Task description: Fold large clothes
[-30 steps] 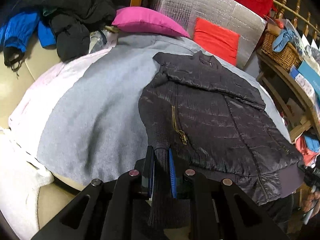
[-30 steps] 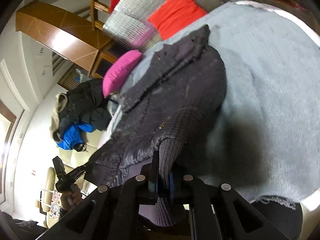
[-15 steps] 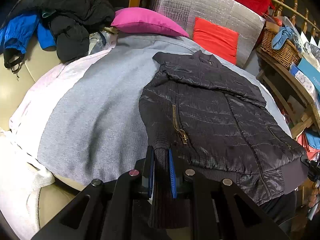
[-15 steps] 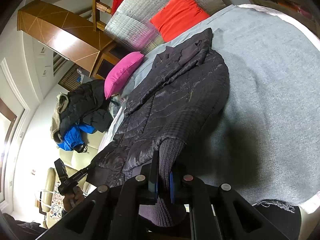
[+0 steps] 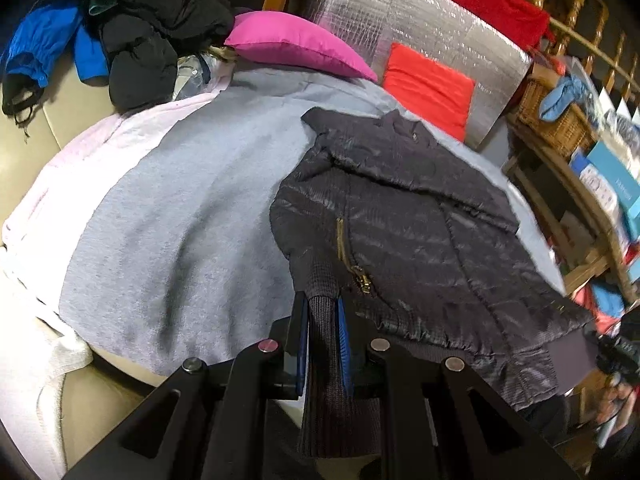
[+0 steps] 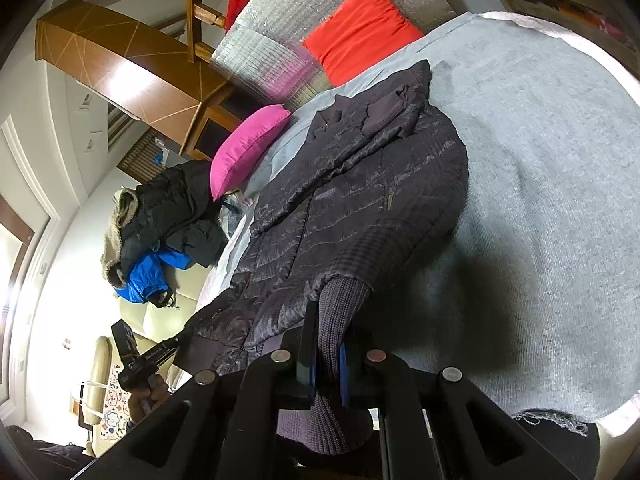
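A dark quilted puffer jacket [image 5: 420,240] lies flat on a grey blanket [image 5: 180,220], collar towards the far cushions, gold zip on its front. One sleeve is folded across its chest. My left gripper [image 5: 322,312] is shut on a ribbed knit cuff [image 5: 324,344] at the jacket's near left corner. My right gripper [image 6: 326,328] is shut on another ribbed knit cuff [image 6: 340,312] at the jacket's [image 6: 360,208] other bottom corner, above the blanket [image 6: 540,200]. The left gripper shows in the right wrist view at the lower left [image 6: 132,356].
A pink cushion [image 5: 296,46], a red cushion [image 5: 428,88] and a silver padded panel [image 5: 420,28] stand at the far end. Black and blue coats [image 5: 120,28] are heaped at the far left. Wooden shelves with a wicker basket [image 5: 556,124] stand on the right.
Both grippers have pulled the jacket's bottom edge towards me and flatter on the blanket. The right wrist view has swung and shows more of the jacket's collar.
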